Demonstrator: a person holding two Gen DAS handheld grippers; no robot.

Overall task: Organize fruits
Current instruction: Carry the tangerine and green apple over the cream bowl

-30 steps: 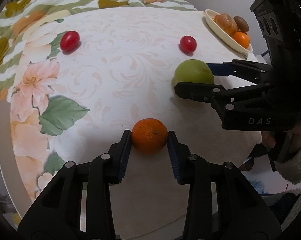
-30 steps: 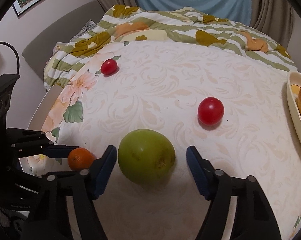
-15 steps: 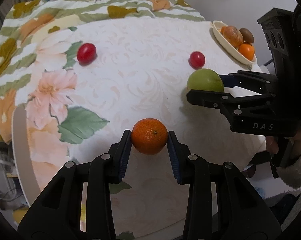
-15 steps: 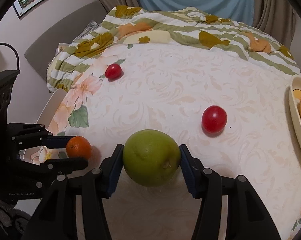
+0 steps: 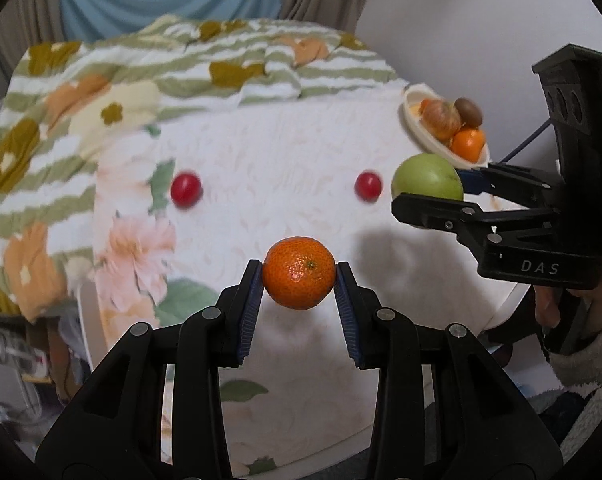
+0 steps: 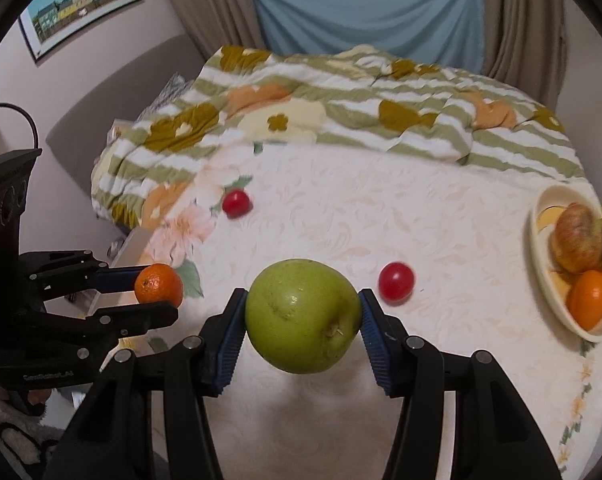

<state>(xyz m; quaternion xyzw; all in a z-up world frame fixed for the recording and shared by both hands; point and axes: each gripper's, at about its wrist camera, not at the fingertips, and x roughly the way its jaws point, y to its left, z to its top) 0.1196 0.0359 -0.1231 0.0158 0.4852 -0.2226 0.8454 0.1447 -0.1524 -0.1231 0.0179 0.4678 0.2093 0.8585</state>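
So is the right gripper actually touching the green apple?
Touching. The right wrist view shows the right gripper with both pads pressed against the green apple.

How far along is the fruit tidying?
Partway. The dish already holds three or four fruits. In hand: the left gripper grips a mandarin, the right gripper a green apple. Two red tomatoes lie on the tablecloth.

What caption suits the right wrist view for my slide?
Right hand-held gripper lifts green apple toward fruit plate.
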